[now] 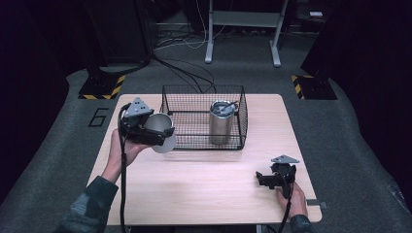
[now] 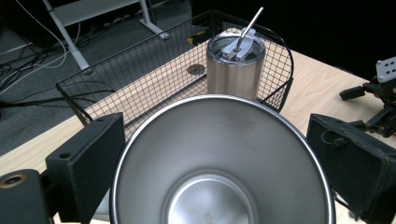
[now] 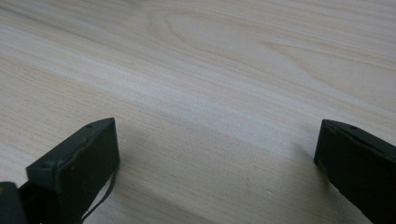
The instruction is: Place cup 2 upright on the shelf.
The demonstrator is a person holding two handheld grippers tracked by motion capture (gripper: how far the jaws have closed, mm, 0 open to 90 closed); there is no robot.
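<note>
— At the table's left edge, what does your left gripper (image 1: 156, 132) hold?

— Your jaws clamp a steel cup (image 2: 219, 163) by its sides, lifted off the table (image 1: 204, 184) and tipped, just beside the wire basket (image 1: 187, 99).

— And inside the basket?

— A lidded tumbler (image 1: 221, 121) with a straw stands upright.

— Your right gripper (image 1: 266, 180)?

— It rests low on the wood near you, jaws wide apart, holding nothing.
</note>
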